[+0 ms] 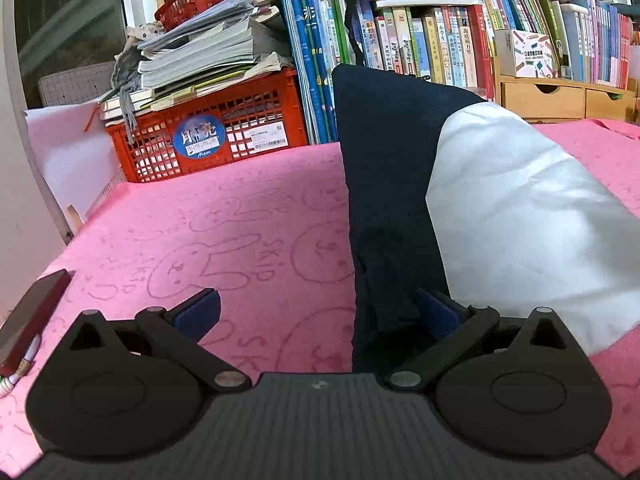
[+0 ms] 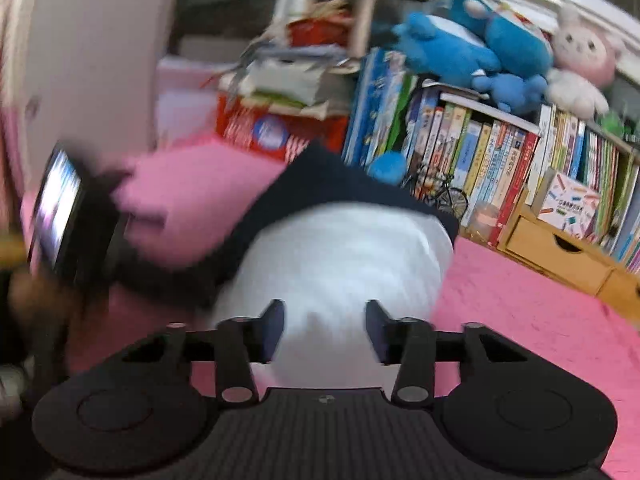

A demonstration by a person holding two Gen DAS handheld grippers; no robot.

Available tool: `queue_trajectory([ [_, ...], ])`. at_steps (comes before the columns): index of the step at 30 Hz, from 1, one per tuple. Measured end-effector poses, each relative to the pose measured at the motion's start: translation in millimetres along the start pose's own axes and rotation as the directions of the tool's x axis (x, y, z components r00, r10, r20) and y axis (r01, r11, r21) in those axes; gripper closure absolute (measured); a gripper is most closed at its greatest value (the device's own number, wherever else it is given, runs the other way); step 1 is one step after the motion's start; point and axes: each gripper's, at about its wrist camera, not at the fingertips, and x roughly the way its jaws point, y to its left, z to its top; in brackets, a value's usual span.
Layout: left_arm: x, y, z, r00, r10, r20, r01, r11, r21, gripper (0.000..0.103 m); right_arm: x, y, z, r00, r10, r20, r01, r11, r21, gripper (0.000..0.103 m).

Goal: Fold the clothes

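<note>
A navy and white garment [image 1: 500, 216] rises in a hump off the pink cloth-covered table [image 1: 224, 216]. My left gripper [image 1: 316, 312] stands wide open low over the table. The garment's navy edge [image 1: 384, 280] hangs down against the inner side of its right finger, and the left finger is bare. In the blurred right wrist view, my right gripper [image 2: 325, 328] has its fingers closed in on a thick bunch of the garment's white part [image 2: 340, 256]. The navy part [image 2: 320, 176] lies beyond it.
A red crate [image 1: 208, 136] stacked with papers stands at the table's far left. A bookshelf [image 1: 440, 40] with blue plush toys on top and wooden drawers [image 1: 560, 96] line the back. A dark flat object [image 1: 32, 316] lies at the left edge.
</note>
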Motion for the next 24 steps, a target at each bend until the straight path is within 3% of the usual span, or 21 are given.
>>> queue_trajectory([
  [4,1,1,-2,1.0,-0.017,-0.01,0.017,1.0,-0.011,0.0,81,16,41,0.997,0.044,-0.063,-0.046,0.999,-0.028,0.081],
  [9,5,9,-3,0.998,-0.06,-0.031,0.058,0.996,-0.064,0.0,187,11,69,0.988,-0.083,-0.127,0.072,0.994,-0.085,0.084],
  [19,10,20,-7,0.992,-0.116,-0.055,0.108,0.985,-0.136,0.0,284,-30,91,0.973,-0.147,-0.177,0.152,0.988,0.018,0.083],
  [24,13,20,-9,0.99,-0.126,-0.067,0.116,0.984,-0.137,0.0,279,-39,98,0.977,-0.115,-0.178,0.127,0.99,0.059,0.079],
])
